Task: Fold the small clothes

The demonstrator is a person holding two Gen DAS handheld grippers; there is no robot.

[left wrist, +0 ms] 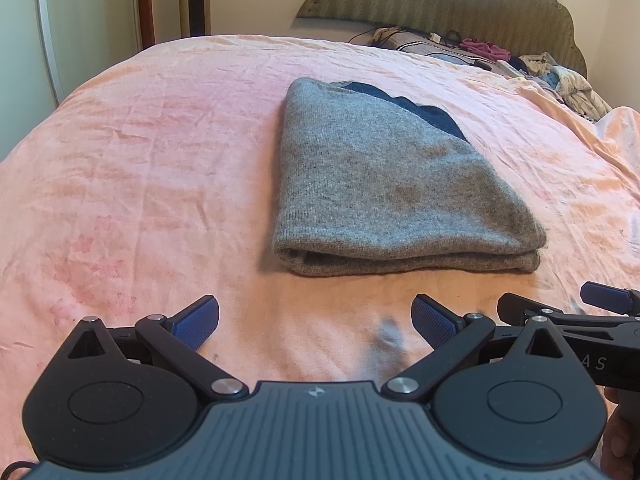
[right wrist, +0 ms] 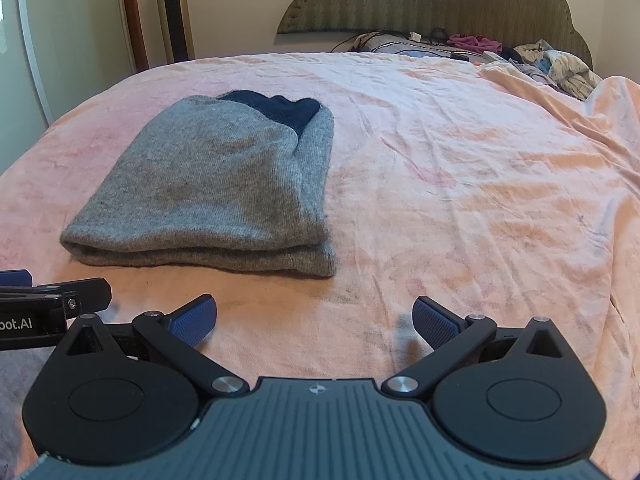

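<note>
Heather-grey folded knit garment (left wrist: 384,184), a dark navy layer (right wrist: 276,110) peeking from its far end, against a peach-pink crumpled bedspread (left wrist: 160,152) mottled with faint rose blotches. Black linkages, royal-blue textured pads and slate-grey ribbed housings on both the left gripper (left wrist: 315,322) and the right gripper (right wrist: 314,320). Behind, an olive-green scalloped headboard (right wrist: 432,0) in a herringbone weave, a magenta crumpled cloth (right wrist: 476,43), a pale patterned heap of clothes (left wrist: 568,80), and cream walls edged by a reddish-brown wooden strip (right wrist: 130,12).
</note>
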